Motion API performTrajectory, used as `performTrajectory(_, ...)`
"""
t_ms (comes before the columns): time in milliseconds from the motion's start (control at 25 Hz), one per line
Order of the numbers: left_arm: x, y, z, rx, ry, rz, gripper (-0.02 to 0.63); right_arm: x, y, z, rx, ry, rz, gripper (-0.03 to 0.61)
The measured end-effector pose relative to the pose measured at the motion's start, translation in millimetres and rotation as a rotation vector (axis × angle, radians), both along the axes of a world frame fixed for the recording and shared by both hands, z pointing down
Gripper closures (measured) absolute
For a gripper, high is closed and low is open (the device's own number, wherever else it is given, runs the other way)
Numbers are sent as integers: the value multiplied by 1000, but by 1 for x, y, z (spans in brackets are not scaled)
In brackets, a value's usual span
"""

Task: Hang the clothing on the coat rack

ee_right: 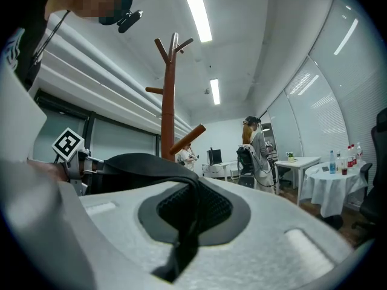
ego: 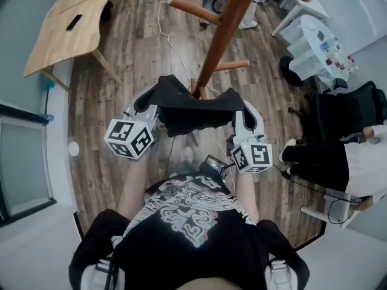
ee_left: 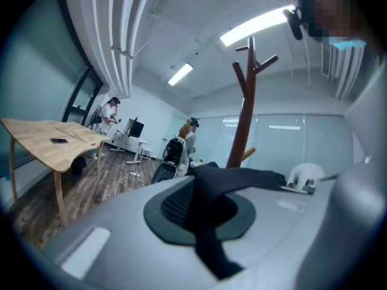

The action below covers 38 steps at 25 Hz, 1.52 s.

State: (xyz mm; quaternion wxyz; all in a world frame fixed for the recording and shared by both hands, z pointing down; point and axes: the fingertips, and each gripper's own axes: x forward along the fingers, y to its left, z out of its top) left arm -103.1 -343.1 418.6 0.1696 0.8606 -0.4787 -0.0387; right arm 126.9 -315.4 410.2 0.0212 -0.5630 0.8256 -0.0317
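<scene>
A black garment point(ego: 192, 109) hangs stretched between my two grippers, just in front of the foot of the brown wooden coat rack point(ego: 221, 36). My left gripper point(ego: 147, 103) is shut on the garment's left end, and my right gripper point(ego: 243, 112) is shut on its right end. In the left gripper view the dark cloth point(ee_left: 213, 210) runs out between the jaws, with the rack's pole point(ee_left: 244, 122) ahead. In the right gripper view the cloth point(ee_right: 186, 222) is pinched the same way, and the rack point(ee_right: 168, 107) stands ahead to the left with pegs at its top.
A light wooden table point(ego: 65, 24) stands at the far left. At the right are a white table with bottles point(ego: 315, 40), a black office chair point(ego: 346, 109) and a seated person point(ego: 357, 162). Cables point(ego: 164, 30) cross the wooden floor beyond the rack.
</scene>
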Motion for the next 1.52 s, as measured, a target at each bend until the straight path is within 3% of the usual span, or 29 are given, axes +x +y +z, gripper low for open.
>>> performTrajectory(880, 11, -52, 32, -75, 3, 13, 612, -1, -56, 28, -62, 3, -50, 572)
performTrajectory(1280, 21, -60, 63, -130, -39, 31, 612, -13, -66, 58, -128, -37, -109, 572)
performTrajectory(1520, 22, -60, 80, -133, -149, 58, 612, -27, -64, 79, -181, -53, -121, 572)
